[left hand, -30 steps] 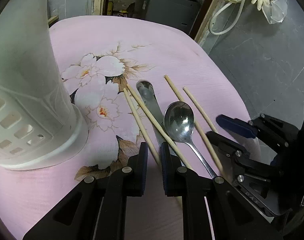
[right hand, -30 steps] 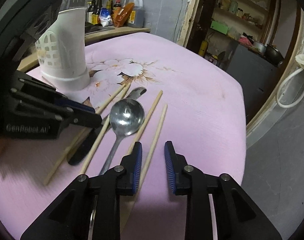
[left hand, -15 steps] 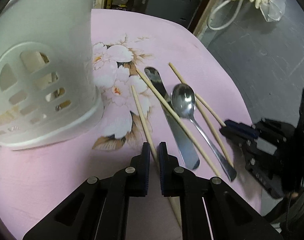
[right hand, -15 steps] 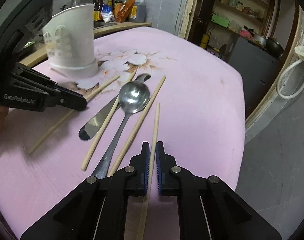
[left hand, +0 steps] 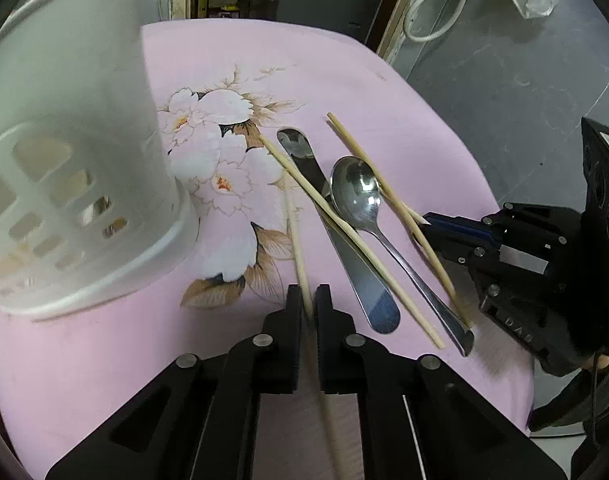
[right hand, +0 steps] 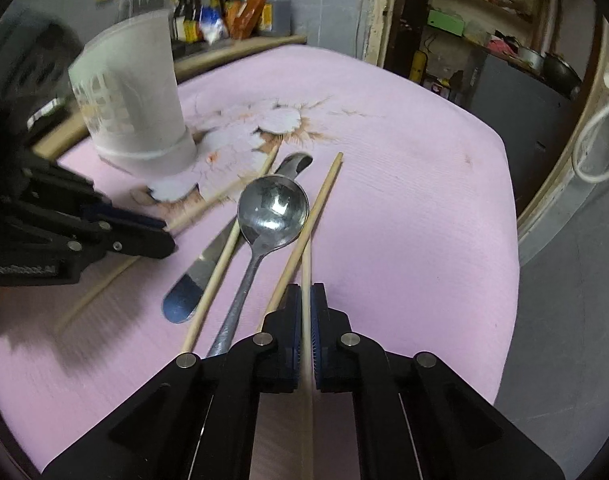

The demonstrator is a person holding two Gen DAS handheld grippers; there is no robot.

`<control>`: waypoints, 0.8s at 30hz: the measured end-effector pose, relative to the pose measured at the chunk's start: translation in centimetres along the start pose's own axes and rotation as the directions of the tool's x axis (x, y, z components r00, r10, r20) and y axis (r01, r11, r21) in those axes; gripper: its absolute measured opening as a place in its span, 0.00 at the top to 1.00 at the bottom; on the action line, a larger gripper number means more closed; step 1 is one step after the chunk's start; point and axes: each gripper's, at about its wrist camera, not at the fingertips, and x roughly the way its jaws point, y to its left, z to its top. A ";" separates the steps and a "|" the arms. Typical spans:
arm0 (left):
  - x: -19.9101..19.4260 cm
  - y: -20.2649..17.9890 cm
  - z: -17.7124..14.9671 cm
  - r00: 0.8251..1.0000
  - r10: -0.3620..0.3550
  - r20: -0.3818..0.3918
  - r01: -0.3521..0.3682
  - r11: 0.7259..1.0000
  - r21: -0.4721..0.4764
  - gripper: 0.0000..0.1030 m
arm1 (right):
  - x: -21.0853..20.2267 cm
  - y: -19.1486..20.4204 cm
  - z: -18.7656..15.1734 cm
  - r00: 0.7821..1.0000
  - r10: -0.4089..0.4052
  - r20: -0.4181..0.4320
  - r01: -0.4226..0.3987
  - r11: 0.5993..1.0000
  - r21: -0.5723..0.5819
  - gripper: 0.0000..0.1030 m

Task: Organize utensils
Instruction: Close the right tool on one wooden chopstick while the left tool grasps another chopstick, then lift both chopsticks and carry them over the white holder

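Observation:
On the pink flowered cloth lie several wooden chopsticks, a steel spoon (left hand: 356, 196) (right hand: 273, 208) and a flat steel utensil (left hand: 356, 276) (right hand: 200, 276). My left gripper (left hand: 309, 300) (right hand: 166, 232) is closing tight on the leftmost chopstick (left hand: 294, 232) (right hand: 224, 194), with its pads pressing the near part. My right gripper (right hand: 305, 300) (left hand: 426, 220) is shut on the rightmost chopstick (right hand: 306, 264), which runs straight out between its fingers. Its far tip (left hand: 408, 210) touches another chopstick beside the spoon. A white slotted utensil holder (left hand: 76, 168) (right hand: 132, 100) stands upright at the left.
The cloth's right edge drops to a grey floor (left hand: 504, 80). A wooden counter with bottles (right hand: 232, 12) stands behind the holder. A dark cabinet (right hand: 516, 92) and a white hose (left hand: 436, 12) are beyond the far edge. Bare cloth (right hand: 404, 208) lies to the right of the utensils.
The right jaws, open a second ago, have shut on the rightmost chopstick. The left jaws have narrowed onto the leftmost chopstick, which has swung away from the others. The holder looms larger in the left view.

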 end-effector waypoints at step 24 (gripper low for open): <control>-8.8 -0.3 -5.4 0.886 -0.115 0.448 0.117 0.993 0.025 0.98 | -8.5 2.8 -0.2 0.847 0.035 0.530 -0.102 0.990 0.097 0.97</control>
